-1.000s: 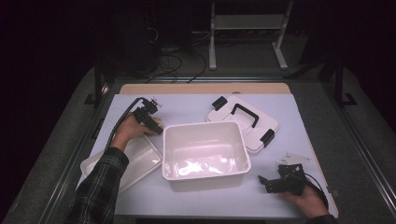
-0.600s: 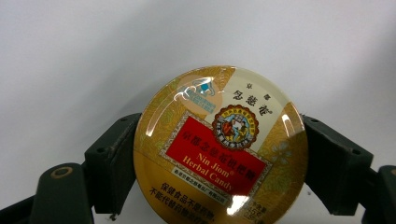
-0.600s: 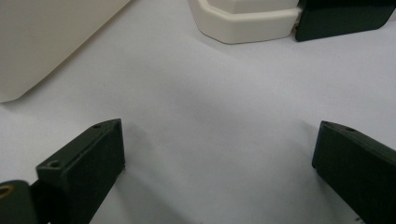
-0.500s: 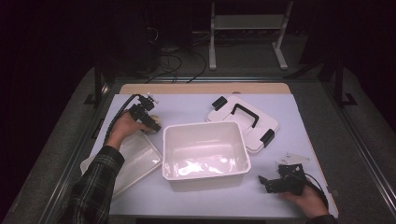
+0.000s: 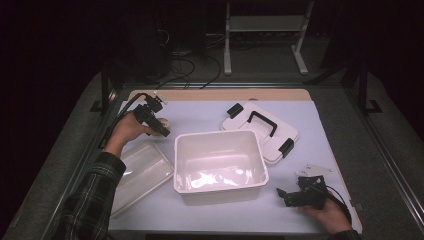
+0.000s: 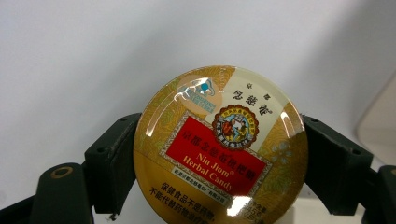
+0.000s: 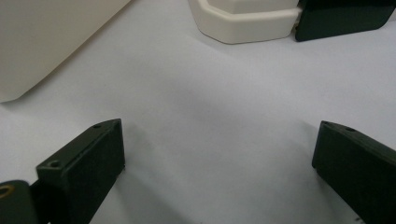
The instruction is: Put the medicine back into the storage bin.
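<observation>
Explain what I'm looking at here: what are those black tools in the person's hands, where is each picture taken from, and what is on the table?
A person holds a two-jaw gripper in each hand. The high view looks down on the table; each gripper view looks along that gripper's own jaws. On the table lie an open white bin, its white lid with black handle and clips, and a shallow clear tray. The left gripper is shut on a round candy tin, its jaws pressing both sides. The right gripper rests near the table's front edge, jaws wide apart with nothing between them.

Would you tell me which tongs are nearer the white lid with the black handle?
Right. The right tongs lie just below the lid; the left tongs are beyond the open bin, holding a candy tin.
</observation>
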Motion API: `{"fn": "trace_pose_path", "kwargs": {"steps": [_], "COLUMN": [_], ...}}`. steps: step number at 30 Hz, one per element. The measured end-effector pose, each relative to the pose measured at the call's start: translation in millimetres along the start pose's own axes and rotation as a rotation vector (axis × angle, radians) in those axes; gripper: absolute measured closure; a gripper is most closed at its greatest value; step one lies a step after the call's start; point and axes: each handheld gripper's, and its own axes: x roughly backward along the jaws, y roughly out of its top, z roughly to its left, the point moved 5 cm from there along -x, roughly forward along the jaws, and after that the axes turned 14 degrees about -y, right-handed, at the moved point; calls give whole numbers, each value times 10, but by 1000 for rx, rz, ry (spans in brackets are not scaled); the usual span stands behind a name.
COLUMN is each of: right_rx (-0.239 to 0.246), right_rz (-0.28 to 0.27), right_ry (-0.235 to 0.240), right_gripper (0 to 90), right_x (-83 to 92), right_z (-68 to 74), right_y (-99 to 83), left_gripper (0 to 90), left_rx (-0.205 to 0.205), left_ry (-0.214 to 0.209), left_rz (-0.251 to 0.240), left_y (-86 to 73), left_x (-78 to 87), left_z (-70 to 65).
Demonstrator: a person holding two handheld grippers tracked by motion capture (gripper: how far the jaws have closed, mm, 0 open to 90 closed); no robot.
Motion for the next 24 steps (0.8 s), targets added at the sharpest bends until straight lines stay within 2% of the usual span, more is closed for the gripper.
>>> {"fn": "trace_pose_path", "kwargs": {"steps": [10,17,24], "right_rx": [1,2,3], "right_rz": [0,-1,-2], "right_ry": [0,0,-1], "right_gripper": [20,20,20], "right_x": [0,0,-1], "right_z": [0,-1,-1], "right_y": [0,0,1], "left_gripper": [198,198,198], "left_rx": [-46,-102,-147], "left_ry": [-5,-37,-86], "left_rz": [-5,-13,-27], "left_y": [-8,-12,-21], "left_x": [286,501,650], "left_z": [-181,-407,-621]}}
